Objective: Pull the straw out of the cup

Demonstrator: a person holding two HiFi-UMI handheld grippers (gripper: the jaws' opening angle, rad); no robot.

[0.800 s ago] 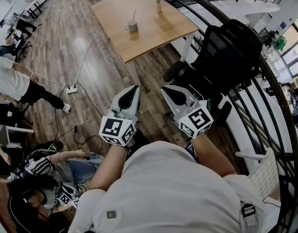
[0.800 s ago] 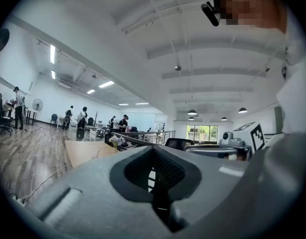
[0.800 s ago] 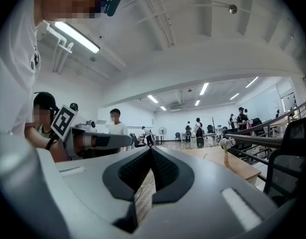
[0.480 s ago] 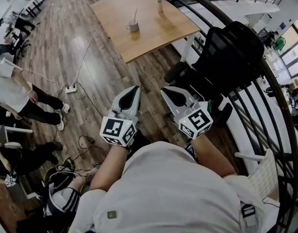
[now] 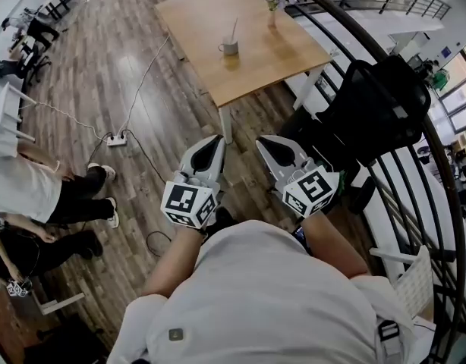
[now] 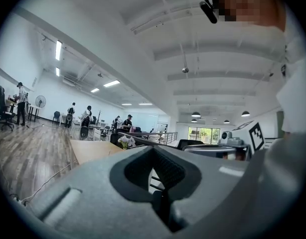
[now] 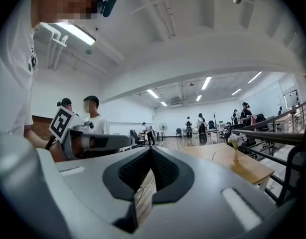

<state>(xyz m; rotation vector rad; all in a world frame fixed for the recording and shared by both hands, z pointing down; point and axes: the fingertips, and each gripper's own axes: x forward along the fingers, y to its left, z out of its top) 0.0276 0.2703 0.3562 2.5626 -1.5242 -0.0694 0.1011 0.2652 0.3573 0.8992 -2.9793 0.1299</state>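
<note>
The straw (image 5: 234, 29) is a thin, pale stick rising out of a small whitish cup (image 5: 229, 48). The cup stands on a light wooden table (image 5: 278, 55) far ahead of the person, well apart from both grippers. In the head view the straw's long axis leans up and a little to the right, with its lower end inside the cup and its free end above the rim. It is too small to tell its colour more exactly.

Near the table's far edge stands a small vase of pale flowers (image 5: 272, 4). A black office chair (image 5: 377, 105) sits to the right, beside a curved dark railing (image 5: 434, 150).

The only markings that can be made out are the black-and-white square patterns on each gripper's cube.

The left gripper (image 5: 216, 138) and the right gripper (image 5: 262, 140) are held side by side in front of the person's chest. The left gripper's (image 6: 152, 149) tips meet with nothing between them, and so do the right gripper's (image 7: 150, 149).
</note>
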